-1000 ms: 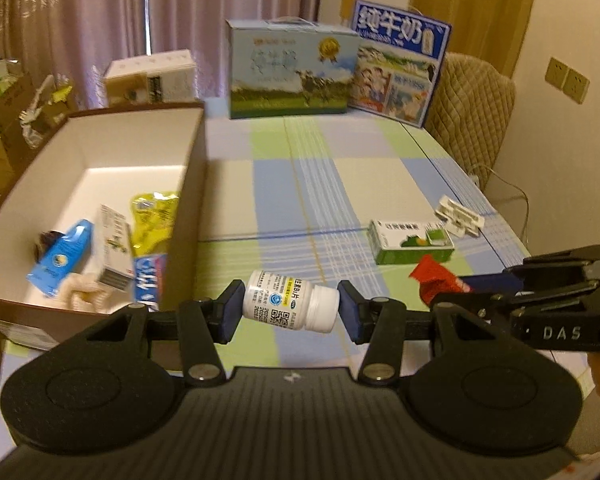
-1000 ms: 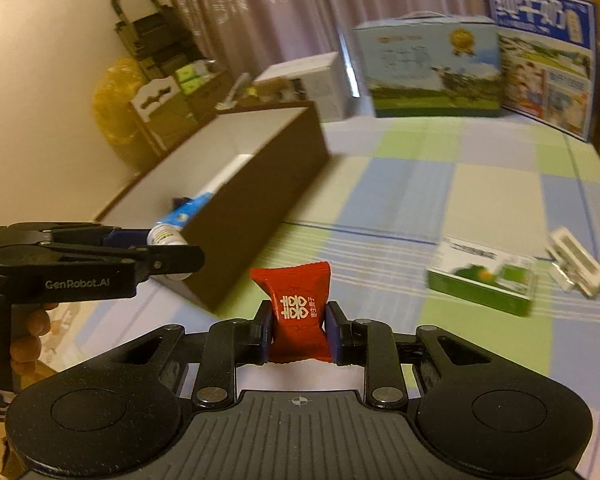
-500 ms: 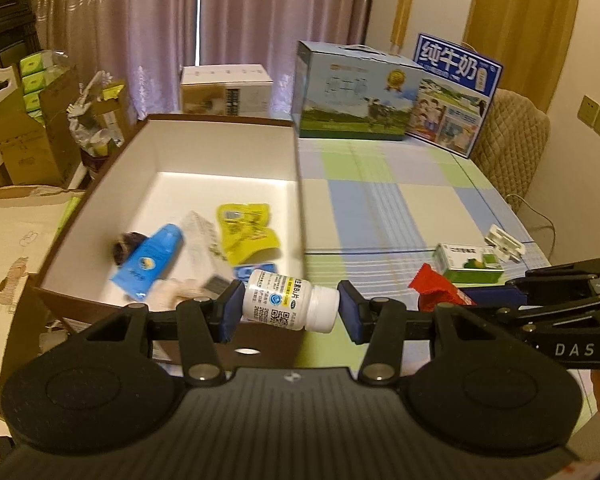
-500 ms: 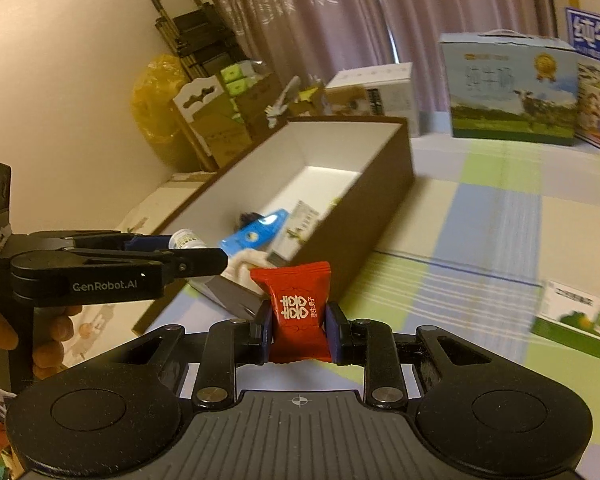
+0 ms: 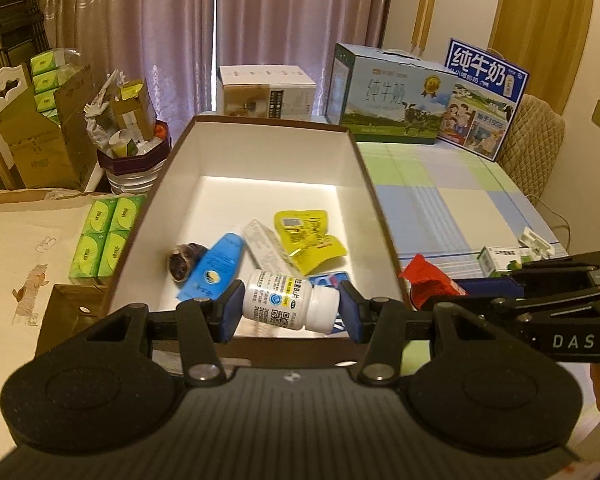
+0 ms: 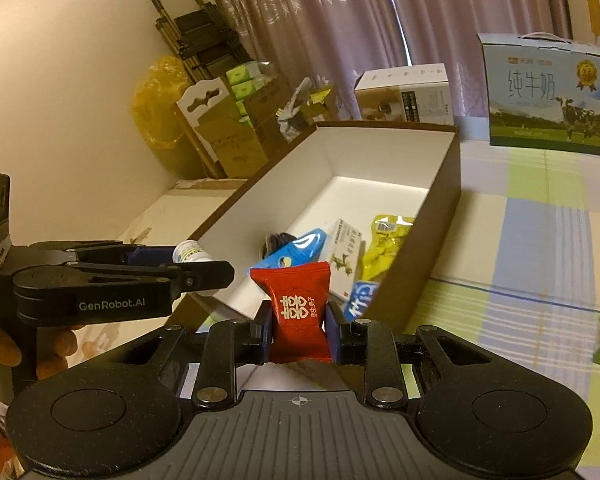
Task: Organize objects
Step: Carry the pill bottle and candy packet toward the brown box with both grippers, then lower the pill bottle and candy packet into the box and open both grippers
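Gripping a white pill bottle (image 5: pixel 290 306) sideways between its blue pads, the left tool (image 5: pixel 288 314) hangs over the near end of the open brown box (image 5: pixel 364 168). Ahead of it inside the box lie a blue tube (image 5: pixel 214 266), a yellow pouch (image 5: pixel 308 240), a white carton (image 5: pixel 266 246) and a dark lump (image 5: pixel 184 260). The right tool (image 6: pixel 298 326), to its right, pinches a red candy wrapper (image 6: pixel 296 312) at the box's near corner. Beyond that tool on the checked tabletop (image 5: pixel 440 196) sits a green-and-white carton (image 5: pixel 500 258).
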Motion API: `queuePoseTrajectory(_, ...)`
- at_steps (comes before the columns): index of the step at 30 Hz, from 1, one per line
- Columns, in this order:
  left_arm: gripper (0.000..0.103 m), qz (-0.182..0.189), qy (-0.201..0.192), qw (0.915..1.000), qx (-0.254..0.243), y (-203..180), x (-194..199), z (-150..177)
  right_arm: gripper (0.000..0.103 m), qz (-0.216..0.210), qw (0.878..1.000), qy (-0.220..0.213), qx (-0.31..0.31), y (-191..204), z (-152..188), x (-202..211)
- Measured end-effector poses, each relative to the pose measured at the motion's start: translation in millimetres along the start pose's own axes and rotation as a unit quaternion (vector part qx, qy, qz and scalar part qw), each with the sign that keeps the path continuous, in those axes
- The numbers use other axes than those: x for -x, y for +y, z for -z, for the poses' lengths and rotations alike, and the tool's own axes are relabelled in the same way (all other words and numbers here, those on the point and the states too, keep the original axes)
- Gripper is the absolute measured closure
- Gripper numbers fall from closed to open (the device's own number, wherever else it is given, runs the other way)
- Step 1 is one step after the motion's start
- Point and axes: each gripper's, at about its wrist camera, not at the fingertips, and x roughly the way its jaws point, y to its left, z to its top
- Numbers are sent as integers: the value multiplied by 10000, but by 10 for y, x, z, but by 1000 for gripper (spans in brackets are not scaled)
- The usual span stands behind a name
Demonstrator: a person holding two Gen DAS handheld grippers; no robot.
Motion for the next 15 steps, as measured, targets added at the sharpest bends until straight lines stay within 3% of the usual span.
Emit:
queuePoseTrajectory(7,58,1,-3,10000,-54,242,-195,-177,79,400,9992,59,66,4,-261,-347)
queuePoseTrajectory(15,58,-20,206,9997,-158,440,-704,-490,79,871,9961,132,68,-186,-612,-803)
